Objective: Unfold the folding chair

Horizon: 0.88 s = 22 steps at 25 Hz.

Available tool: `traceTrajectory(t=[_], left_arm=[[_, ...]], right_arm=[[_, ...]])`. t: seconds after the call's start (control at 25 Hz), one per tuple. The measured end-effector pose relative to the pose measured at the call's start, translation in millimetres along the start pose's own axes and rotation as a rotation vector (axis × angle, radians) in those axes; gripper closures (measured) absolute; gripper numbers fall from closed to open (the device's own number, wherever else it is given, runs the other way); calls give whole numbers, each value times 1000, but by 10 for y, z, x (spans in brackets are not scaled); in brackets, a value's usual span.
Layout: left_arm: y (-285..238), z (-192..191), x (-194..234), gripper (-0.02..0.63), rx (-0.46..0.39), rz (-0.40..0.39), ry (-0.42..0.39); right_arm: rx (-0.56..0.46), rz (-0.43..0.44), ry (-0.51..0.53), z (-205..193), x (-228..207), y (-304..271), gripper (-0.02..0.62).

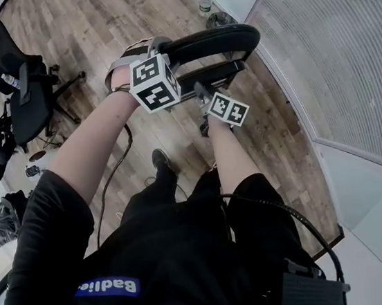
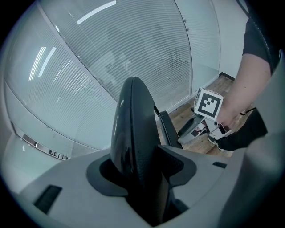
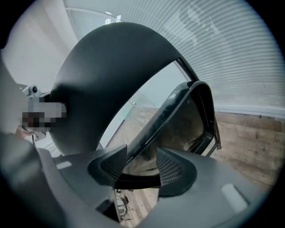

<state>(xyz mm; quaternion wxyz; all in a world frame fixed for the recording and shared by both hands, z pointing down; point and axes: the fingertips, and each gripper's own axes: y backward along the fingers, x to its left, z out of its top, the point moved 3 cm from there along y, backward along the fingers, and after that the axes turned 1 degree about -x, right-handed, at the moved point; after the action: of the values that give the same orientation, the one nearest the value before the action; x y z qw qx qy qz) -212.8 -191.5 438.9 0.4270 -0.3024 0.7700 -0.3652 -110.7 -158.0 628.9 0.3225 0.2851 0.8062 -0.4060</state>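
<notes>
Left gripper [image 2: 142, 169] nearest: fingers [image 2: 180, 162] clamped on curved top of backrest [image 2: 131, 120], likely to steady folding chair [image 1: 212, 43], which stood on wooden floor [image 1: 90, 16] by glass wall [image 1: 342, 63]. Right gripper [image 3: 138, 167] sat lower, fingers [image 3: 178, 167] apart. Dark seat rim [image 3: 178, 109] ran between them, seemingly unpinched; probably lined up to pull seat open.

The folding chair backrest [image 1: 216, 41] is black moulded plastic, smooth with a low sheen. Close up, its edge shows a fine grain. The seat rim [image 3: 207, 111] is dark and semi-gloss. Its material cannot be told. The floor [image 1: 89, 23] is matt grey-brown wood-look planking. The partition wall [image 1: 342, 63] is glass with fine frosted stripes. The right gripper [image 3: 138, 167] has a matt grey plastic shell. Its pads [image 3: 173, 167] are dark and finely ribbed. The marker cube [image 1: 155, 82] has matt white faces with black print.
</notes>
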Motion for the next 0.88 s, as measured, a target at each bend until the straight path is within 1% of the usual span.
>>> traceTrajectory(t=[0.16,0.4,0.52,0.68,0.88], left_arm=[[19,10,-35,411,-1,2,-3],[29,8,-82,411,-1,5,-5],[28,11,-71,411,-1,6,-5],[42,-4,-73,411,-1,8,-6],[27,5,-90,411,0,10,-8]], right_arm=[[-51,17,-80,70,-26,-57,419],[-113,23,-163,101,-136,-87,424],[-147,49,-211,134,-158,-108,468],[-167,76,-231,120,-152,-110,485],[-184,111,-224,103,-180,-85,495]])
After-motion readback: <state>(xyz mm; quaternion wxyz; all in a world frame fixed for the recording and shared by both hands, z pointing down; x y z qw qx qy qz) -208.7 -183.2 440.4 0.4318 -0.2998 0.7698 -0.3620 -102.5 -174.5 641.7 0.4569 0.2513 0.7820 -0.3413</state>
